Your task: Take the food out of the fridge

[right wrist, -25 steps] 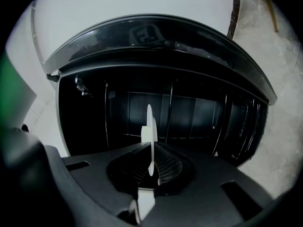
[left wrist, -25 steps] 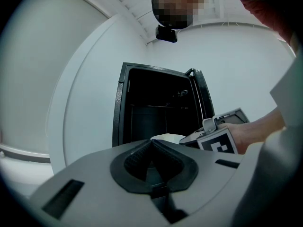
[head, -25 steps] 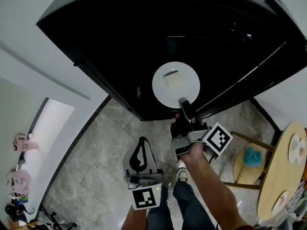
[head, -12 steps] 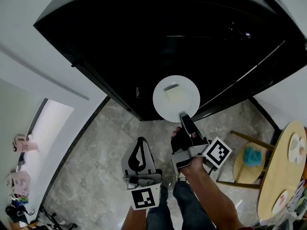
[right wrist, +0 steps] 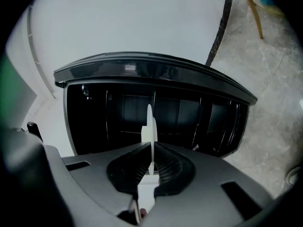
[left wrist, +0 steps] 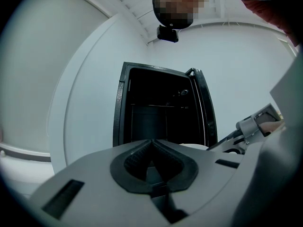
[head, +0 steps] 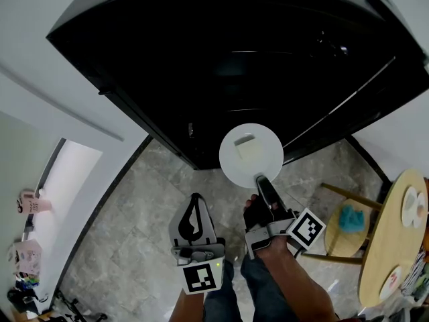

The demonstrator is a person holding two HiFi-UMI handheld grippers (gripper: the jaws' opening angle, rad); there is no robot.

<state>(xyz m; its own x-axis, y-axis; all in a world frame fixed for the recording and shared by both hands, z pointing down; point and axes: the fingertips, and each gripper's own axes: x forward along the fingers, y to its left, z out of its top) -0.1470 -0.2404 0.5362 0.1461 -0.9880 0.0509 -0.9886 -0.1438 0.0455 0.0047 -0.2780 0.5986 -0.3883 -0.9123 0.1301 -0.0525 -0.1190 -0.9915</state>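
**Fridge** (head: 234,59): black and standing open with a dark interior, directly ahead of both sets of fingers.

**Plate** (head: 251,154): white and round, reaching forward from the right fingertips. Its far part is over the fridge's lower front edge and its near part is over the floor.

**Food** (head: 249,151): a pale square slab lying loose near the plate's centre, just ahead of the right fingertips.

**Right gripper** (head: 259,178): jaws closed on the plate's near rim, with the thin edge pinched between the pads. Nothing else supports the plate.

**Left gripper** (head: 195,201): jaws drawn together with nothing between them, held left of the plate and clear of it.

**Hazards, as judged:**
- The plate is held at one edge only. Its weight could pivot it in the pads until the far rim droops.
- Any tilt or jolt would slide the food off onto the floor.
- The far rim could clip the fridge's front edge.
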